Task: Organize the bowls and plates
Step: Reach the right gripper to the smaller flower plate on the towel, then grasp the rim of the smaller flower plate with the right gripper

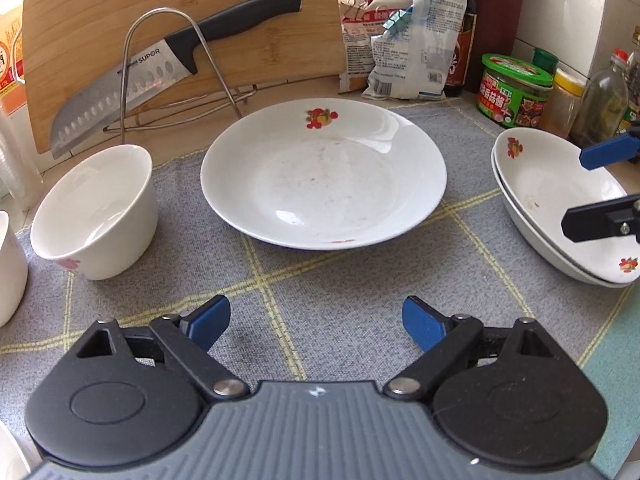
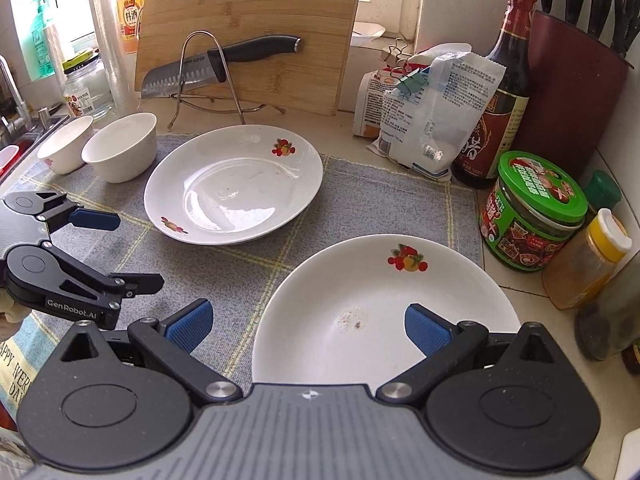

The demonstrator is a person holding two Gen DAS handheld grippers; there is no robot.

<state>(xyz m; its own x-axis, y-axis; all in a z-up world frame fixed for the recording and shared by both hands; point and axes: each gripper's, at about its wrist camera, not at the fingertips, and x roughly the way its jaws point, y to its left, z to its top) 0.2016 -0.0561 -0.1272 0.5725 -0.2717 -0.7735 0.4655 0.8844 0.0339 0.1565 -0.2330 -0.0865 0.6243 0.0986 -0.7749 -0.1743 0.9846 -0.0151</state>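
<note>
Both wrist views tilt down, close over the mat [image 1: 320, 280], sharing the middle plate [image 1: 323, 172].

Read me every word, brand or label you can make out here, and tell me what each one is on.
"SUPOR": on the knife blade.
"GenRobot.AI": on the left gripper, seen from the right wrist.
"HAPPY", then cut-off letters: on the towel edge.
Chinese characters on the orange bottle: label legible, not Latin text.
Green-lidded jar, packets, dark bottle: print too small or blurred to read.
</note>
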